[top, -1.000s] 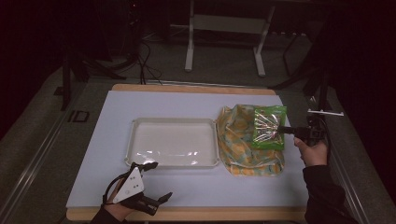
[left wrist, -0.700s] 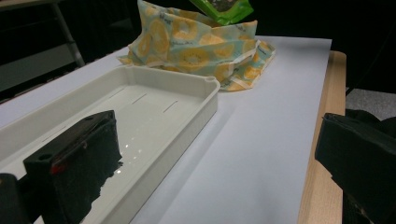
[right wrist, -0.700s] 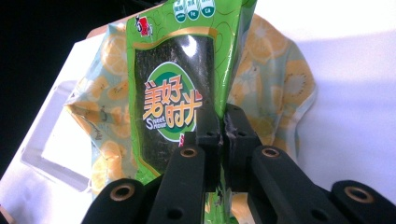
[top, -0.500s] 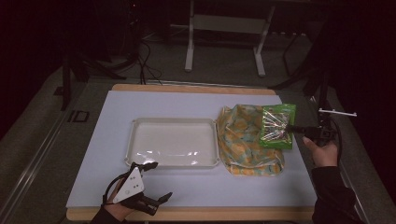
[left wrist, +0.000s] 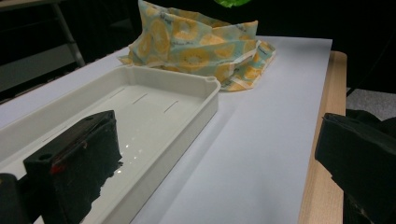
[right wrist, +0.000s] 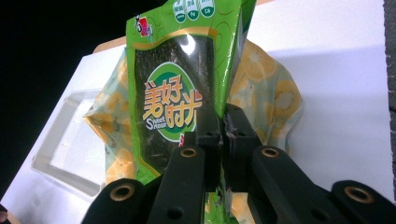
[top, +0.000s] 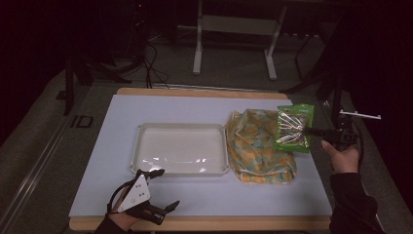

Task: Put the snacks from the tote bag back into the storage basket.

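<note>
1. The right gripper (right wrist: pixel 223 135) has its jaws clamped on the edge of a green packet (right wrist: pixel 187 79), which keeps it hanging clear above the cloth bag (top: pixel 258 146).
2. The left gripper (top: pixel 163 210) rests spread apart at the table's (top: pixel 195 105) near edge, likely waiting.
3. The tray (top: pixel 180 148) beside the bag sits bare, probably the packet's destination.

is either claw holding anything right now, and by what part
The right claw is shut on the green snack packet, pinching its edge. The left claw is open and holds nothing.
</note>
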`<state>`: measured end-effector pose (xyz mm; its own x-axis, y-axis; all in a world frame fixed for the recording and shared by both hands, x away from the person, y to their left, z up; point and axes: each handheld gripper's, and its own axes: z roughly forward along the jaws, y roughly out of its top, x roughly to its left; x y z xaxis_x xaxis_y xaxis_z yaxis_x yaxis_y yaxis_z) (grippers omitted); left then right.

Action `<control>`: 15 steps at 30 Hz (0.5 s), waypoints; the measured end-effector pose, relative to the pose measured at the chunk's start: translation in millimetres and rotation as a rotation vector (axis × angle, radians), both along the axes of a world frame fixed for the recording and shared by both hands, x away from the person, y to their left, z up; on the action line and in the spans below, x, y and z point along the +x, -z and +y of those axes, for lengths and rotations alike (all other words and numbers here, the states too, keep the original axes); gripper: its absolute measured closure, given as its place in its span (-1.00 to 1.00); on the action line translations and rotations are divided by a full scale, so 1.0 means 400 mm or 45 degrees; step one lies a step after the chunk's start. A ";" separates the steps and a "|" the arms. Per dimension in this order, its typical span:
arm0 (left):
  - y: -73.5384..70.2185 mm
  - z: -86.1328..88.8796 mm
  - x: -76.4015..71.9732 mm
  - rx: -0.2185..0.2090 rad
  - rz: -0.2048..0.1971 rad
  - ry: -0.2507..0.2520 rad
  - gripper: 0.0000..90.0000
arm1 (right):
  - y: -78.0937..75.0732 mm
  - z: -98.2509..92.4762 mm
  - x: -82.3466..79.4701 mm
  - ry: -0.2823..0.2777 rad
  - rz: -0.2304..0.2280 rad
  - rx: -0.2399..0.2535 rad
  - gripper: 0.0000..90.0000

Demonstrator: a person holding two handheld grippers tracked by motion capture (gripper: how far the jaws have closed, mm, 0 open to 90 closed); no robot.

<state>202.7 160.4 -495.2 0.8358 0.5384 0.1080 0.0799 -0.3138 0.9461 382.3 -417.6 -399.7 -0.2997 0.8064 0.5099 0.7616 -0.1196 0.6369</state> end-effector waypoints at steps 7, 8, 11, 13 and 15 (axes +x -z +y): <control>0.000 0.000 0.000 -0.001 0.000 -0.001 -0.99 | -0.036 0.012 0.000 -0.018 -0.023 0.003 0.92; 0.000 0.000 0.000 0.000 0.001 -0.002 -0.99 | -0.041 0.013 0.000 -0.021 -0.029 0.001 0.92; 0.000 0.001 -0.001 0.000 -0.001 -0.002 -0.99 | -0.054 0.017 -0.001 -0.021 -0.036 0.000 0.92; 0.000 0.001 -0.001 -0.001 -0.001 -0.001 -0.99 | -0.063 0.020 -0.001 -0.025 -0.043 0.005 0.92; 0.000 0.001 -0.001 0.000 -0.001 -0.002 -0.99 | -0.072 0.024 -0.001 -0.028 -0.051 0.001 0.92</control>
